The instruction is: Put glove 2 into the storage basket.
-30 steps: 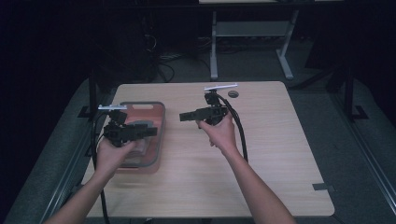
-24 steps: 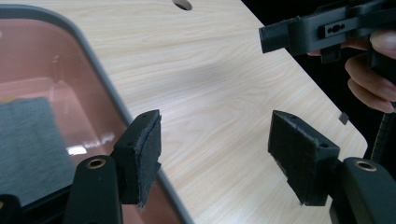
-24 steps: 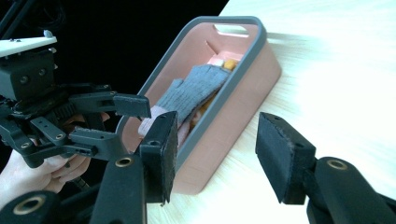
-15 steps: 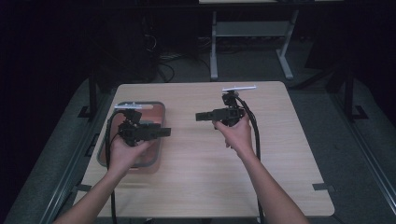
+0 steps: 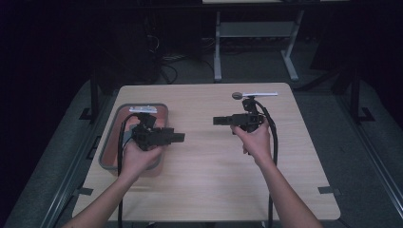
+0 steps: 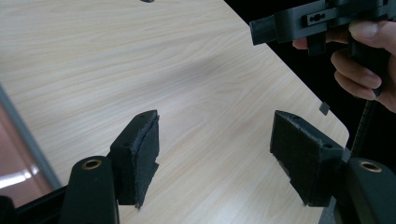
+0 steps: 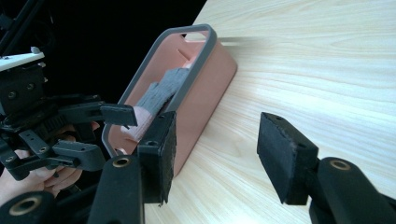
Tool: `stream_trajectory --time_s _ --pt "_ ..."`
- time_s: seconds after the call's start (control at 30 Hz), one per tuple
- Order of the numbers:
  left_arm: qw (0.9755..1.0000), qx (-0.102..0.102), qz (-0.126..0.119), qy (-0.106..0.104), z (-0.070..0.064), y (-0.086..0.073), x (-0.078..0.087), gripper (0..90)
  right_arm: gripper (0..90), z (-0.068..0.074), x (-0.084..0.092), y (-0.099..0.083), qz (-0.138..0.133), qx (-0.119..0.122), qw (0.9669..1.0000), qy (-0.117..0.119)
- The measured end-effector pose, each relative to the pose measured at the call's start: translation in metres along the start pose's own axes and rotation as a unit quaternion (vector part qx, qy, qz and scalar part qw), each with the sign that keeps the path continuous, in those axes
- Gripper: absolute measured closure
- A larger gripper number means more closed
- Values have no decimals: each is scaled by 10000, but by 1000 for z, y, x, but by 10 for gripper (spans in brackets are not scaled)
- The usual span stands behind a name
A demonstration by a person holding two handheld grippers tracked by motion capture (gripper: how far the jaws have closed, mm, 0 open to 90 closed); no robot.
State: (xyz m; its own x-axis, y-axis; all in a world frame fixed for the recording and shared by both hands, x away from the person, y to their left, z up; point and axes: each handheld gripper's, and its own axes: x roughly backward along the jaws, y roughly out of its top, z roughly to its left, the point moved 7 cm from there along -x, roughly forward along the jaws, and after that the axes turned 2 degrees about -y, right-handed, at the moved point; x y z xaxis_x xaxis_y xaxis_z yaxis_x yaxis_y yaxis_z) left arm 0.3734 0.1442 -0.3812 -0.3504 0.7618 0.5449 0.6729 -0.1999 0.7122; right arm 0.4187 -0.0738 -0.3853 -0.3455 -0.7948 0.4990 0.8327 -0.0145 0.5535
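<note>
My left gripper [image 5: 179, 137] hovers over the right rim of a pink bin [image 5: 109, 142] and points right toward the table's middle. Its jaws [image 6: 215, 163] have just been opening and nothing sits between them, just bare wood below. My right gripper [image 5: 216, 120] is held above the table's centre right and points left at the other one. It stands open [image 7: 215, 158] with nothing between its pads. A grey cloth [image 7: 161, 93] lies inside the bin [image 7: 205, 51]. In the right gripper view the left gripper [image 7: 84, 135] shows beside the bin.
A small dark round object [image 5: 236, 95] lies near the table's far edge, just behind the right gripper. The wooden table [image 5: 204, 190] has rounded corners. Desk legs and cables stand on the dark floor behind it. A black cable trails from each gripper toward the near edge.
Both hands have shifted to the right across the table. The left gripper moved from over the bin's middle to its right rim, and the right gripper moved away from the table's centre.
</note>
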Motion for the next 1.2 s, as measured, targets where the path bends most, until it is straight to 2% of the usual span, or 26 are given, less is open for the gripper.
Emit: stream_trajectory --time_s 0.57,0.97,1.2 --pt "9996 -99 139 -202 -18 -8 -19 299 458 -32 29 -16 -146 -324 9994 -49" --pt "9992 -156 211 -289 -25 -14 -34 297 452 -50 44 -26 -212 -415 9988 -146" --pt "9987 -188 331 -346 -30 -24 -46 295 451 -60 47 -37 -191 -506 9984 -175"
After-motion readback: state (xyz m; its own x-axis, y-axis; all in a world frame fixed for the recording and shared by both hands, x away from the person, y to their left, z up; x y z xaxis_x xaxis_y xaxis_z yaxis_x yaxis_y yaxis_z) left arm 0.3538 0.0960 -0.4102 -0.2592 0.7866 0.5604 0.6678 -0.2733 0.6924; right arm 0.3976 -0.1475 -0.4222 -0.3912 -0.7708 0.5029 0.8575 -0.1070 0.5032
